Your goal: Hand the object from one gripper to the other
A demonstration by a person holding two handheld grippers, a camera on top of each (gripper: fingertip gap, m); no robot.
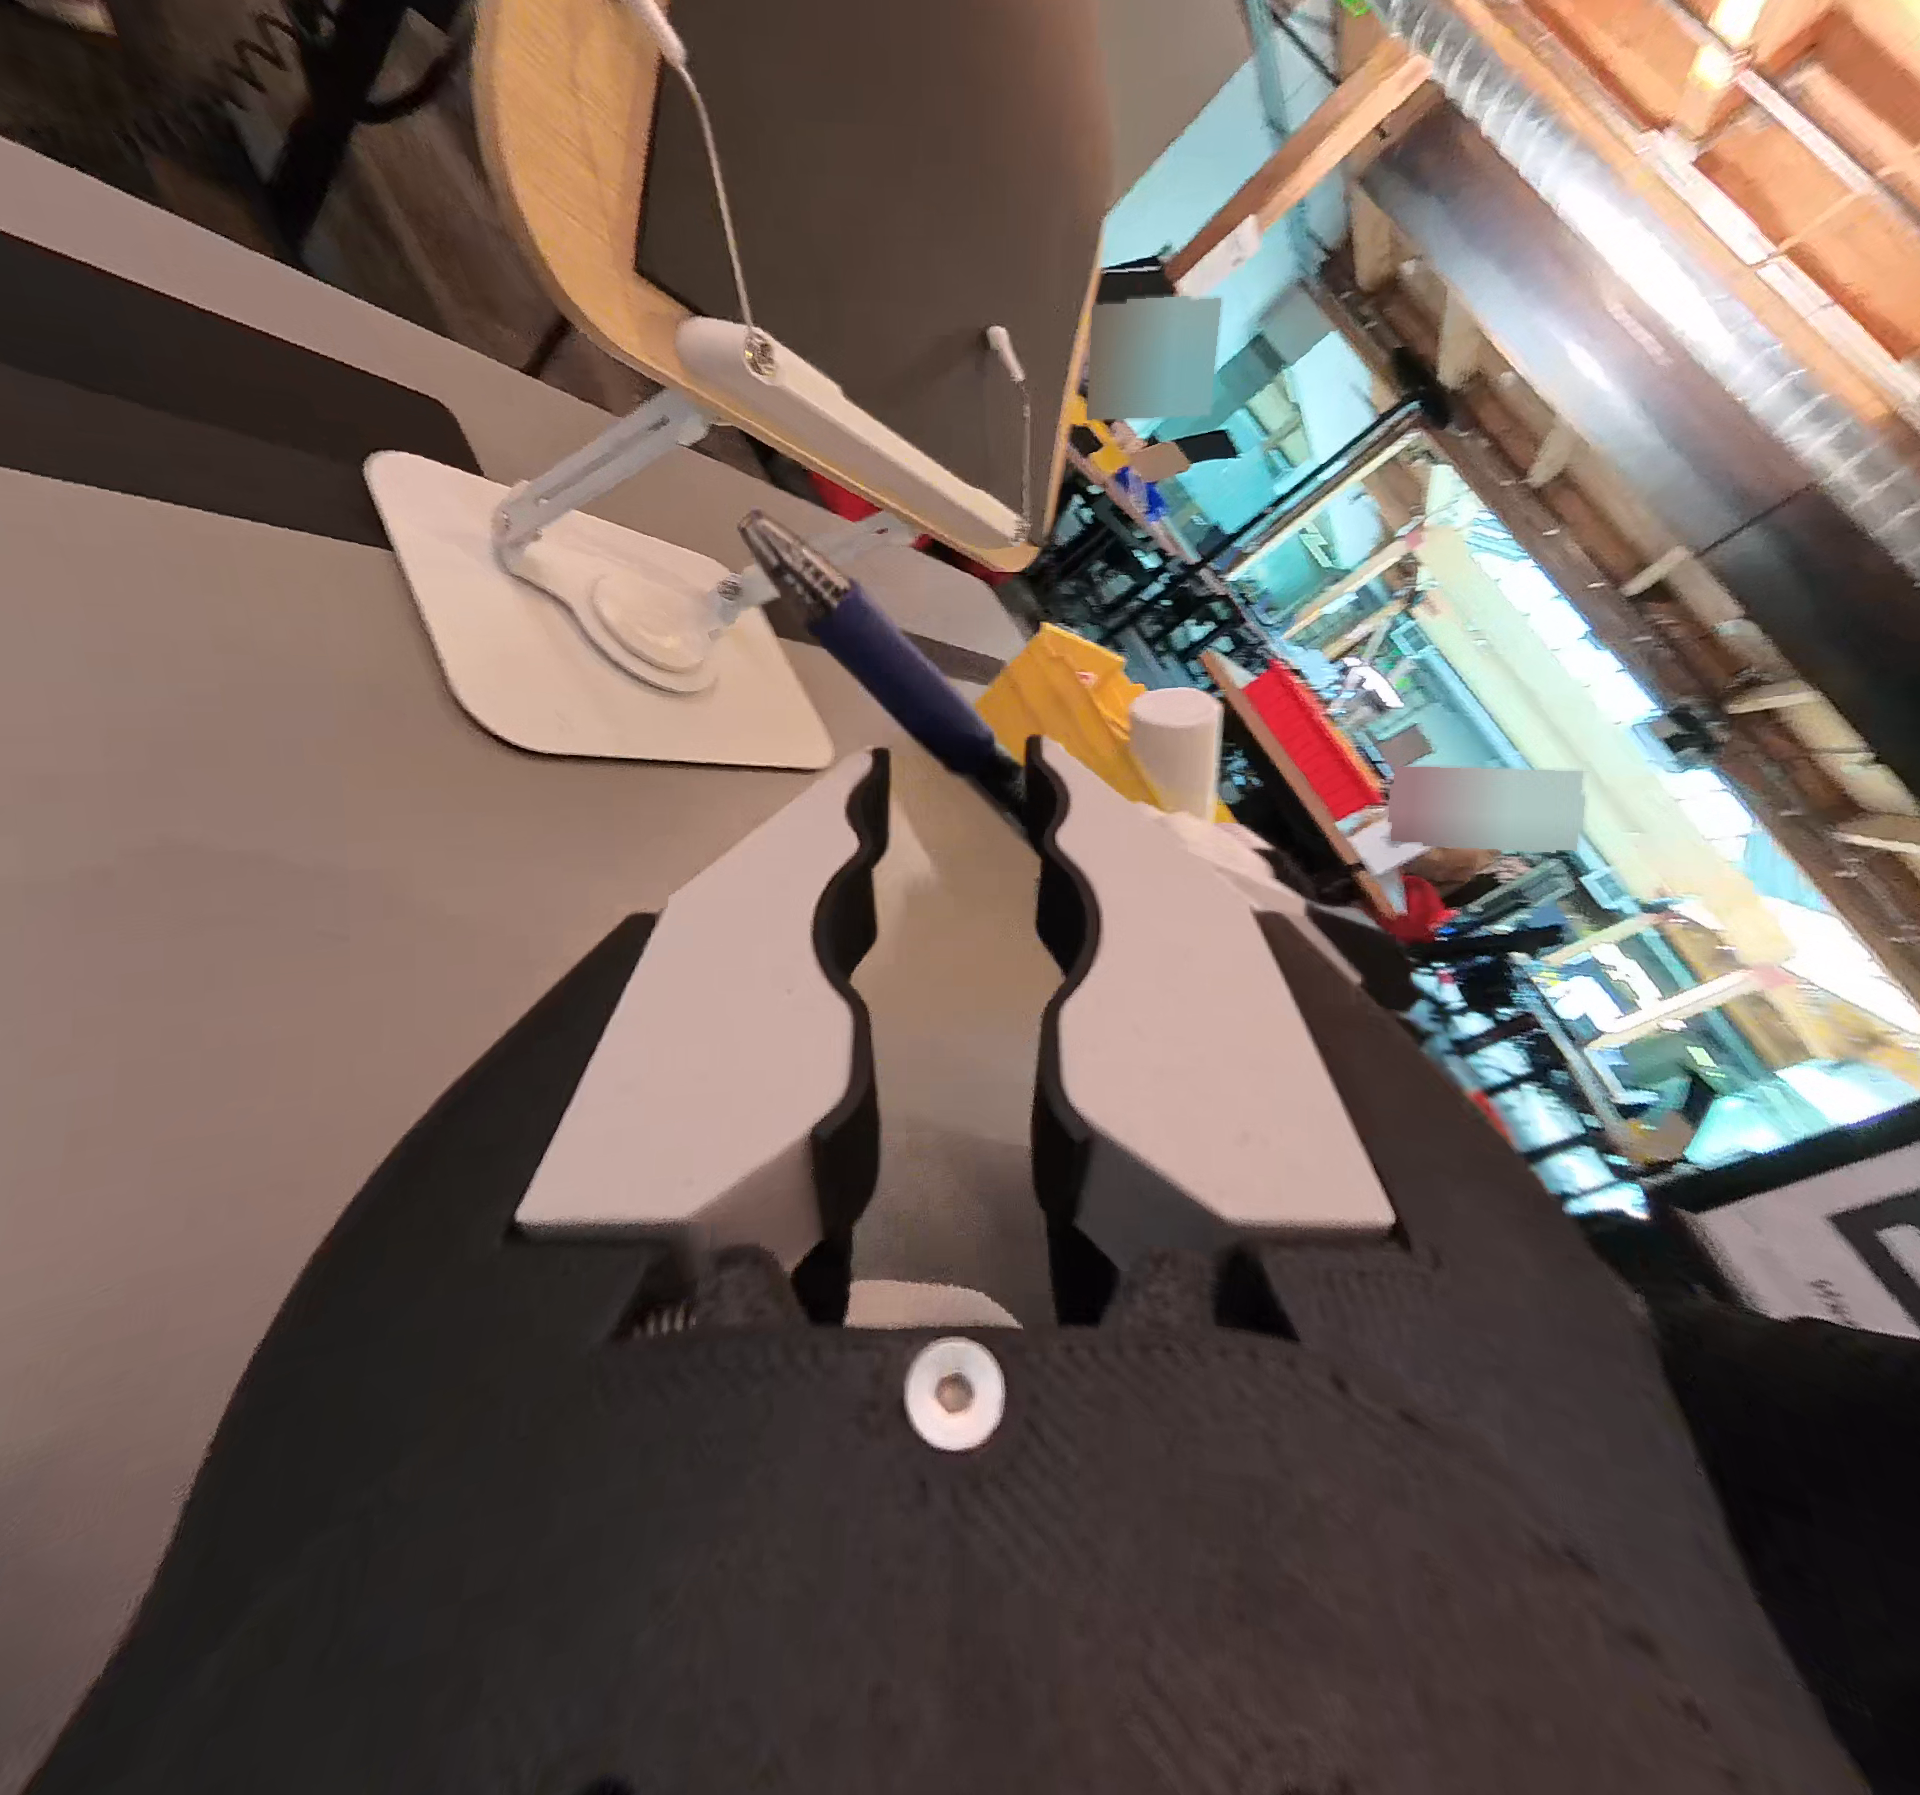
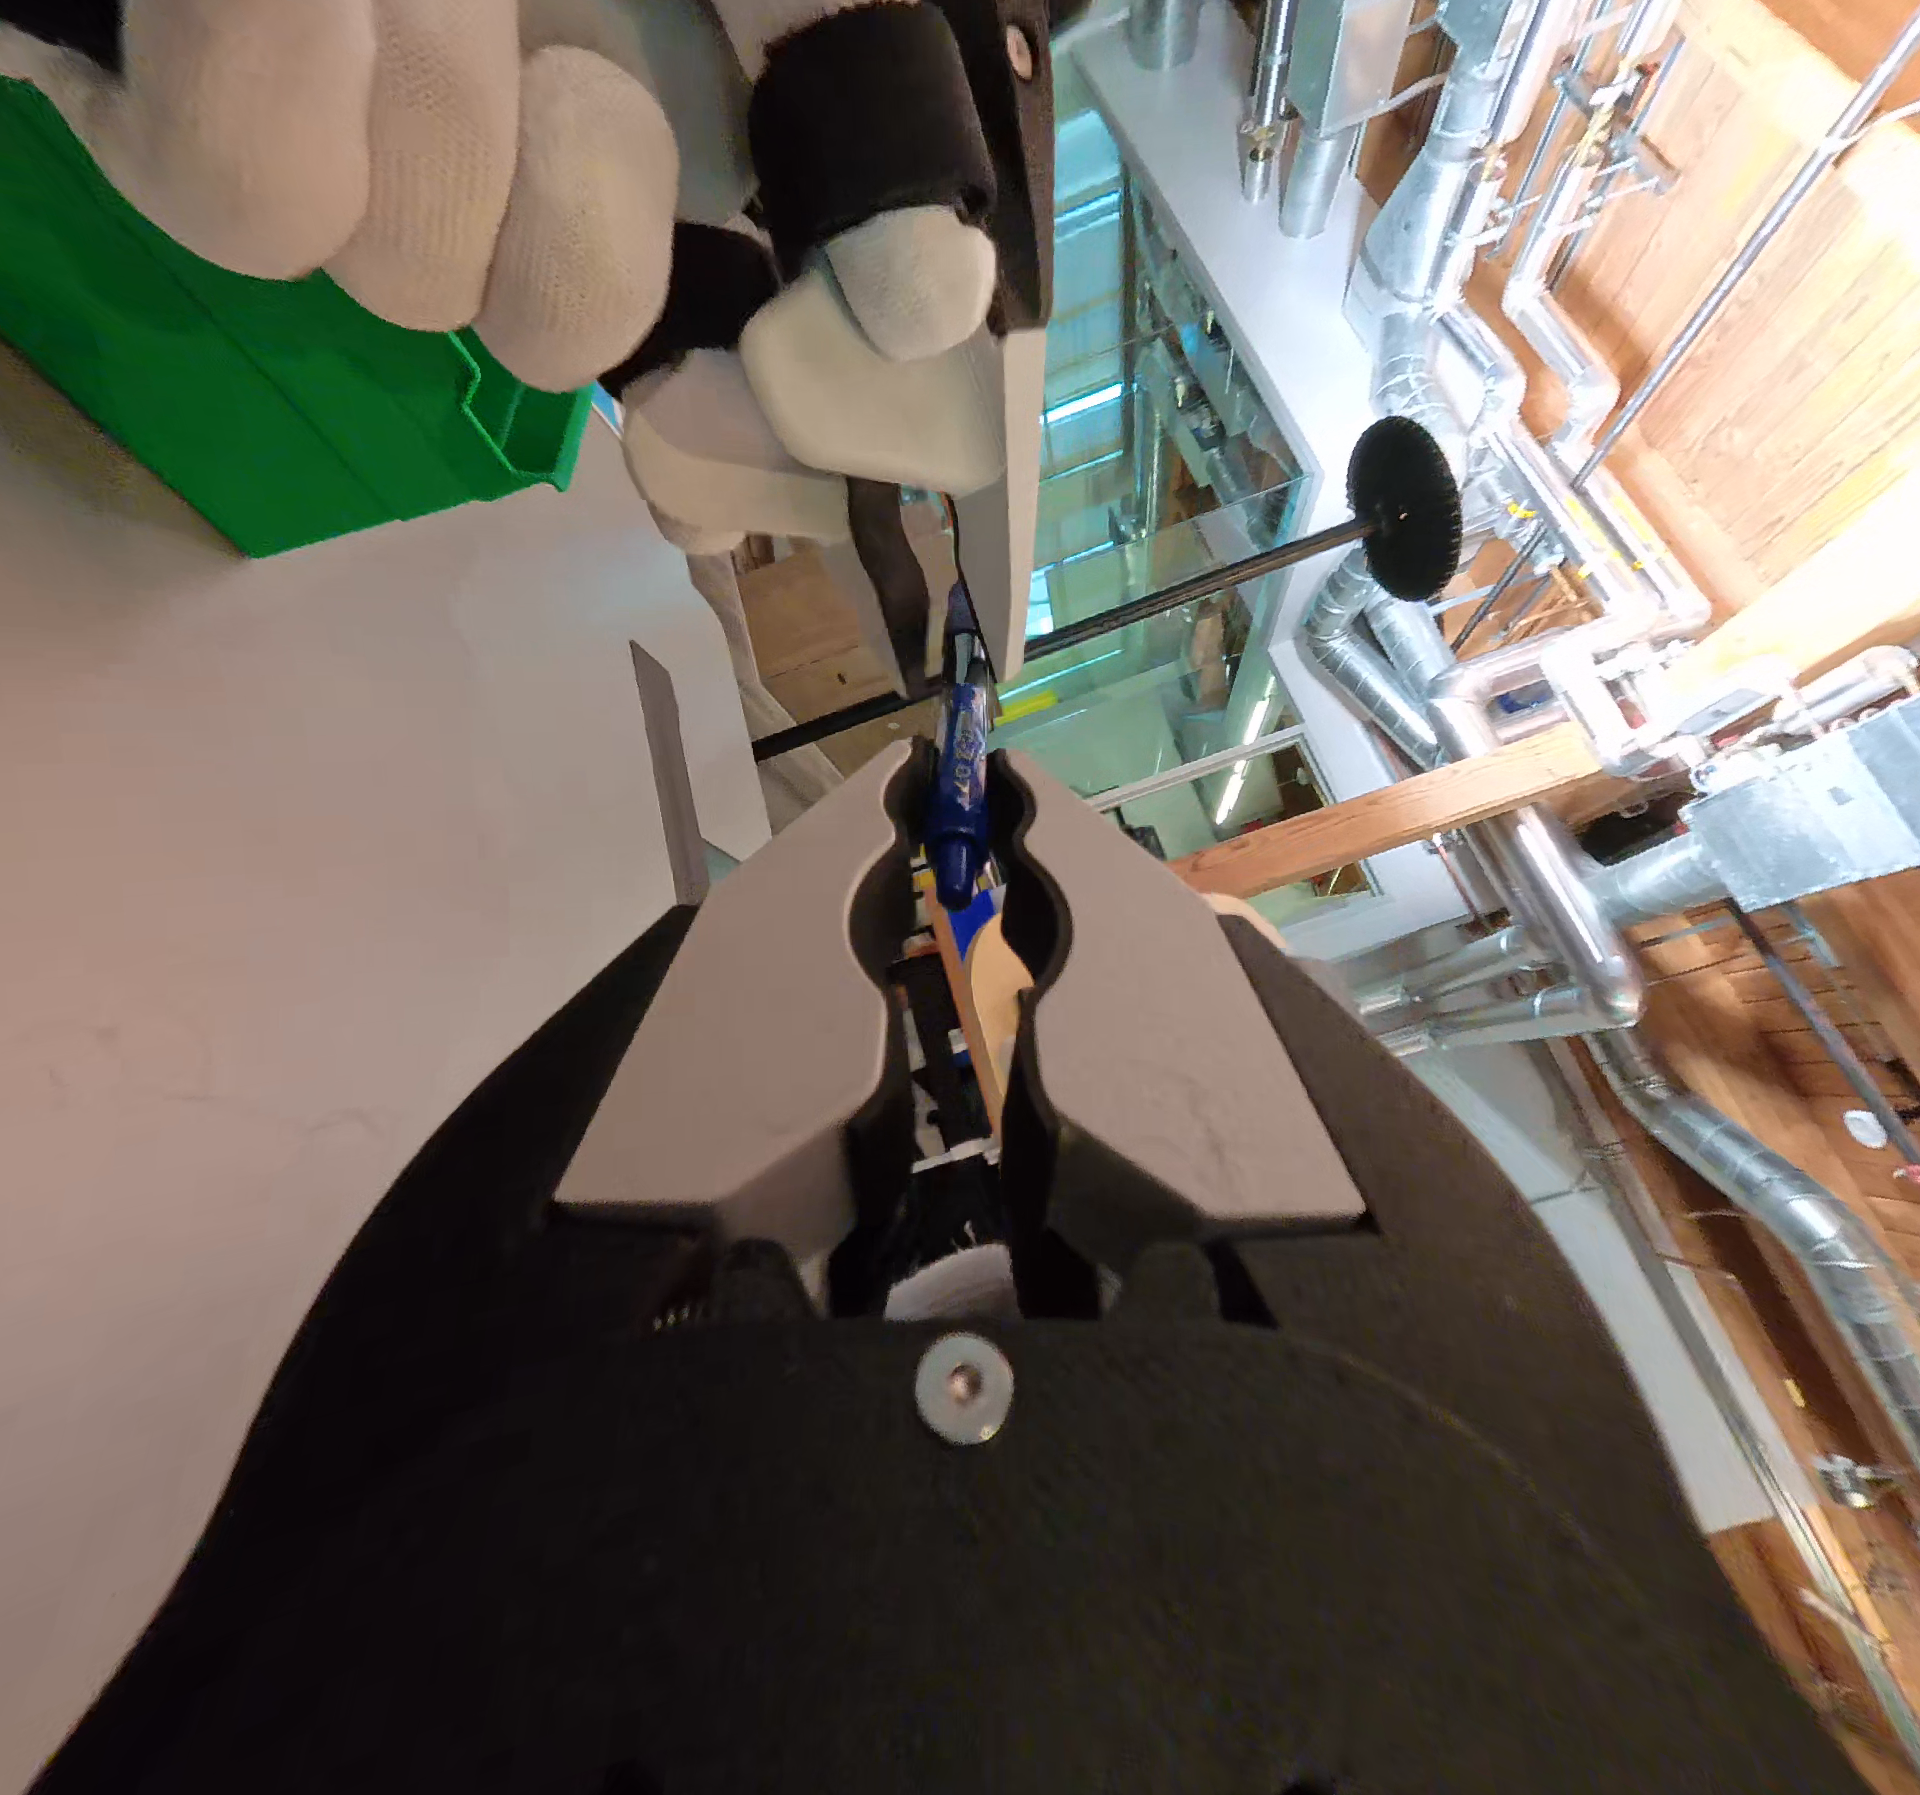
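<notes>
A blue pen [image 1: 883, 665] points up and left past my left gripper [image 1: 956, 769]. The left jaws stand apart, and the pen lies against the right finger only, so the left gripper is open. In the right wrist view, my right gripper [image 2: 956, 774] has its jaws narrowed on the pen's [image 2: 958, 810] near end, which sits between the fingertips. The left gripper [image 2: 961, 680], held by a white-gloved hand [image 2: 416, 104], reaches in from above with its fingers on either side of the same pen. Both grippers are in the air above a grey table [image 1: 208, 862].
A white stand base [image 1: 582, 633] carrying a wooden board with a dark panel [image 1: 852, 135] sits on the table ahead. A yellow object [image 1: 1060, 696] lies behind the pen. A green bin [image 2: 260, 374] stands at the left. A black rod with a round disc [image 2: 1403, 519] crosses behind. My left and right fingertips are right by each other.
</notes>
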